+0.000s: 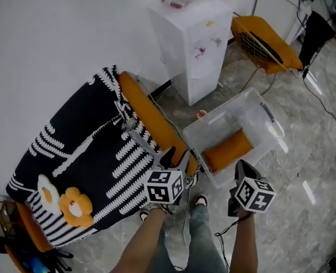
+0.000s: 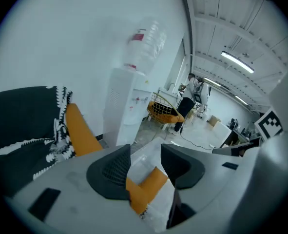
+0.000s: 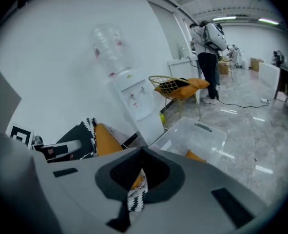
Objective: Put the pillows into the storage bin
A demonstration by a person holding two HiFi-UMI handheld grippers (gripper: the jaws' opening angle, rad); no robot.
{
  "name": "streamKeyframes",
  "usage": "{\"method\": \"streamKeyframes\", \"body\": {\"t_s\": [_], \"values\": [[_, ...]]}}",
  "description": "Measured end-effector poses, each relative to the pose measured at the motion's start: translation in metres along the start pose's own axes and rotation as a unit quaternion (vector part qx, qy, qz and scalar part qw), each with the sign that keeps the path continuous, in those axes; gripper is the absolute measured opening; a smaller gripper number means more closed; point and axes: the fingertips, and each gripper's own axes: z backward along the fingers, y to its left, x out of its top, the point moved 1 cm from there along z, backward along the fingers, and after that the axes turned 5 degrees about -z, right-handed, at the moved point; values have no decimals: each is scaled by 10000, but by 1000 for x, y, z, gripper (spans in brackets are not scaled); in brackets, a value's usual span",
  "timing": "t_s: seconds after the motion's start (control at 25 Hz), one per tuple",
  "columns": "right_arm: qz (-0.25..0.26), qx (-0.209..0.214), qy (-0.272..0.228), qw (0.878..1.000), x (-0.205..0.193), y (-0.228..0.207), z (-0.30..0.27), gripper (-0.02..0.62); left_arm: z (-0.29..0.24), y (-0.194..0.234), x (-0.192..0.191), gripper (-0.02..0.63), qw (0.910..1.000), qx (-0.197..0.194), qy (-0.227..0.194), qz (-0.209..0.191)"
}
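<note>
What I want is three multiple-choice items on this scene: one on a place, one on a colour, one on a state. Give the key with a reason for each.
1. Where does the storage bin stand?
A. On top of the water dispenser
B. On the floor beside the blanket-draped sofa
C. On the wire chair

2. What colour is the pillow lying in the bin?
A. Green
B. Orange
C. White

3. How does the left gripper stand?
A. Shut on the pillow
B. Shut on the blanket
C. Jaws apart, gripping nothing

Key:
1 B: the head view shows the bin on the tiled floor at the sofa's end.
2 B: the pillow shows orange through the clear walls.
3 C: the left gripper view shows a wide gap between the jaws, and the pads touch nothing.
</note>
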Motion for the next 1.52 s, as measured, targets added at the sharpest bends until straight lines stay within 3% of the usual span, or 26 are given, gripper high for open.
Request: {"method": "streamKeyframes", "body": {"t_s": [0.2,0.4,0.6,0.72,0.92,1.12,1.32,1.52], "values": [[599,561,160,9965,2,95,8,0,79,54,17,184,9980,558,-232,201],[1282,1160,261,9846,-1,199,11,0,156,116,25,184,9893,1193,-589,591],[1824,1700,439,9674,-20,298,14,2,235,169,26,184,9778,1726,-855,822],[2230,2113,599,9498,-41,367,16,2,290,205,21,184,9666,2135,-1002,999],[2971,2769,917,9092,-89,476,25,1,385,256,-8,184,9392,2875,-1182,1460],[3470,3323,1136,8696,-137,564,34,1,475,306,-55,184,8975,3667,-1347,2044],[3820,3627,1475,8371,-192,614,40,1,542,335,-98,183,8578,4249,-1450,2502],[4036,3724,1850,8150,-248,636,27,1,572,356,-147,183,8322,4566,-1347,2844]]}}
